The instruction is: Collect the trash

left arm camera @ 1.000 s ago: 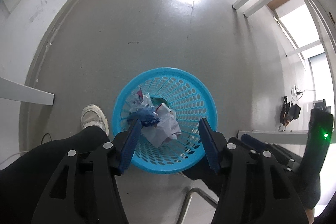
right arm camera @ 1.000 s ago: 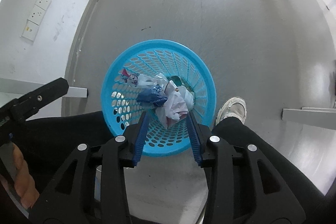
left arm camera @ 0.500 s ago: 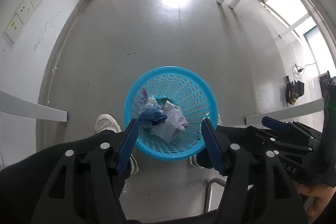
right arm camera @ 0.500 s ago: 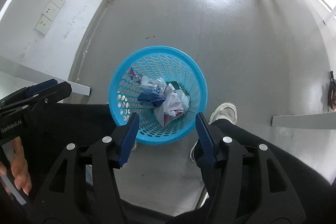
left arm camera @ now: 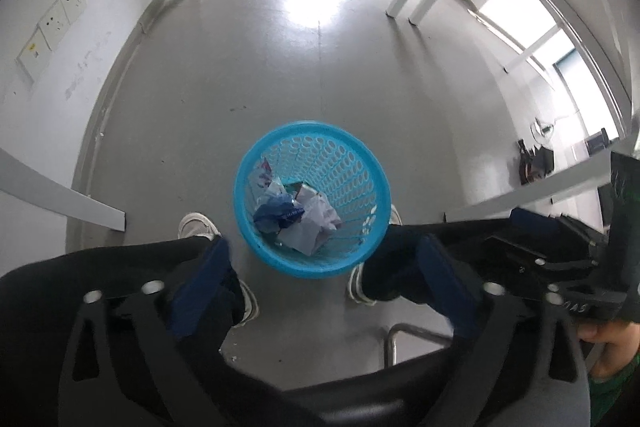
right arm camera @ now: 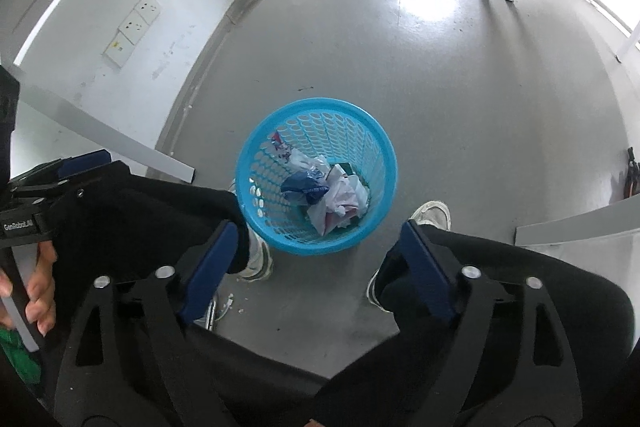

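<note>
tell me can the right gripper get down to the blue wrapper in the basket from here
Probably yes: the right gripper hangs open above the blue basket, and the blue wrapper lies on top of the trash, nothing covering it.

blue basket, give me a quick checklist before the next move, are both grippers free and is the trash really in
1. Left gripper empty: ok, jaws have just been opening, nothing between them.
2. Right gripper empty: ok, jaws have just been opening, nothing between them.
3. Trash in blue basket: ok, crumpled white paper and a blue wrapper lie inside.
4. Basket upright on the floor: ok.
5. Both grippers clear of the rim: ok, they hang above it.
6. More trash left to collect: cannot tell; only small white scraps show near a shoe.
</note>
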Action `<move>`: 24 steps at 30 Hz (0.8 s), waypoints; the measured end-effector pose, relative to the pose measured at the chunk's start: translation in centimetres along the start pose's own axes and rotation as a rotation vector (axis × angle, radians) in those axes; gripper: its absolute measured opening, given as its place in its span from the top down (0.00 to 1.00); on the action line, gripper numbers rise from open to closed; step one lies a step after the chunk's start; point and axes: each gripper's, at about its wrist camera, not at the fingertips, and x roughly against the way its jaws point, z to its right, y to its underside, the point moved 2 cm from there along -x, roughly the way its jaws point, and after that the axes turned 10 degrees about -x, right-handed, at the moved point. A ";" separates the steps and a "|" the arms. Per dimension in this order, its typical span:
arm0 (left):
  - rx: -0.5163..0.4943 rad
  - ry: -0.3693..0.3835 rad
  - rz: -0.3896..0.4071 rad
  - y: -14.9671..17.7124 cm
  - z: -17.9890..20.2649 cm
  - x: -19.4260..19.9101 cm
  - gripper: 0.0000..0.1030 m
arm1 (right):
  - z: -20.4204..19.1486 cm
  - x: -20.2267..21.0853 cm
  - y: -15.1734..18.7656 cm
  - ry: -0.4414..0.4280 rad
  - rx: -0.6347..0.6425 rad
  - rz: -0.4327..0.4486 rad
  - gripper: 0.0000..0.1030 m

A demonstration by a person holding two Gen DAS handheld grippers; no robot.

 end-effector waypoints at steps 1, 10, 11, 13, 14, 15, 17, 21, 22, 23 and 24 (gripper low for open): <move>-0.014 -0.012 -0.012 0.2 0.1 -0.3 0.06 | 0.0 0.1 0.0 -0.002 0.000 -0.001 0.18; 0.018 0.048 -0.039 0.4 -0.5 -1.4 0.06 | 0.2 -0.7 -0.3 -0.034 -0.024 -0.032 0.08; 0.015 0.063 -0.045 0.4 -0.5 -1.4 0.06 | 0.1 -0.8 -0.1 -0.030 -0.022 -0.035 0.08; -0.007 0.065 -0.053 0.5 -0.1 -1.6 0.06 | 0.0 -1.0 -0.1 -0.028 -0.020 -0.039 0.08; -0.015 0.058 -0.054 0.5 0.0 -1.7 0.06 | 0.0 -1.0 -0.2 -0.030 -0.022 -0.038 0.08; -0.019 0.051 -0.057 0.6 0.0 -1.8 0.06 | 0.0 -1.1 -0.1 -0.031 -0.025 -0.036 0.08; -0.014 0.043 -0.066 0.6 0.0 -2.0 0.06 | 0.0 -1.3 0.0 -0.029 -0.028 -0.037 0.08; -0.009 0.027 -0.061 0.6 -0.2 -1.9 0.06 | 0.0 -1.5 0.2 -0.028 -0.026 -0.043 0.08; -0.010 0.028 -0.057 0.6 -0.2 -1.8 0.06 | 0.0 -1.6 0.2 -0.030 -0.026 -0.045 0.08; -0.011 0.026 -0.052 0.6 -0.2 -1.8 0.06 | 0.0 -1.6 0.3 -0.033 -0.026 -0.047 0.08; -0.010 0.021 -0.049 0.6 -0.2 -1.7 0.06 | 0.0 -1.6 0.3 -0.036 -0.026 -0.049 0.08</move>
